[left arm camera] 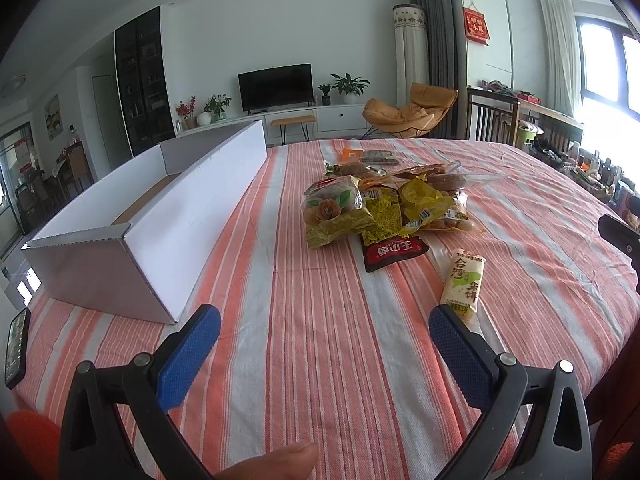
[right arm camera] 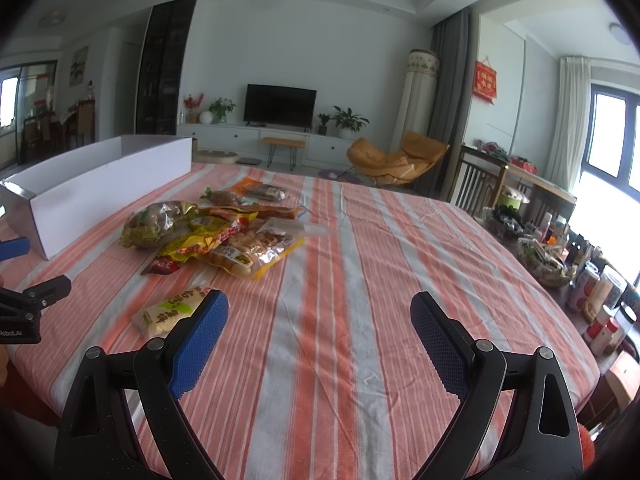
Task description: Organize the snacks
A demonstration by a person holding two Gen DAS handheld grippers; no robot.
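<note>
- The left gripper (left arm camera: 324, 320) and the right gripper (right arm camera: 319, 308) were both spread wide, holding nothing, above the near edge of the tabletop (left arm camera: 304, 360).
- A rice cracker packet (left arm camera: 463, 285) lay nearest.
- The snack pile (left arm camera: 384, 204) sat mid-table.
- The white box (left arm camera: 168, 216) at the left edge showed no snacks, so sorting seemed unstarted.

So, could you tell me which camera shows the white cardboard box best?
The left wrist view: the white cardboard box sits close, its open top visible. The right wrist view shows it farther off, mostly its side.
</note>
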